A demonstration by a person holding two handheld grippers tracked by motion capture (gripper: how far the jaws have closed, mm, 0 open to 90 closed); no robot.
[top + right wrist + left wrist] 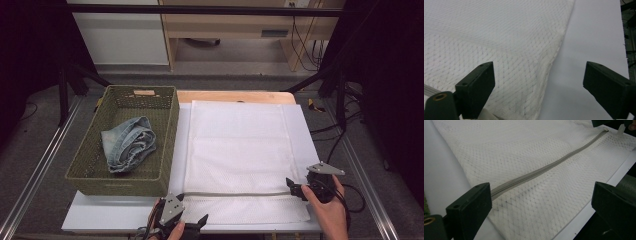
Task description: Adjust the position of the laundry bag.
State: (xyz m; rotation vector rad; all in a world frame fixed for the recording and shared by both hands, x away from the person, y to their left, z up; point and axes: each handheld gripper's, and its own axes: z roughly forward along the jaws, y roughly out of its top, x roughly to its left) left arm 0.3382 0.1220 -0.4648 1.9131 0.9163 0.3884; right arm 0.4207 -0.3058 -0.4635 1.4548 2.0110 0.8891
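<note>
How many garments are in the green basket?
1: a rolled pair of blue jeans lying on the floor of the green basket, towards its near left. Anything beneath it would be hidden.

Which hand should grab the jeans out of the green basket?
Probably the left. The left gripper hovers open just by the near corner of the basket, where the jeans lie. The right gripper, also open, sits across the white mesh bag, at its right edge.

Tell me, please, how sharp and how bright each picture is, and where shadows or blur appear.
High view: soft and dim at the edges, the mesh bag brightly lit. Left gripper view: the zipper sharp, near jaws blurred. Right gripper view: the mesh weave clear, a faint shadow on the white board between the jaws.
</note>
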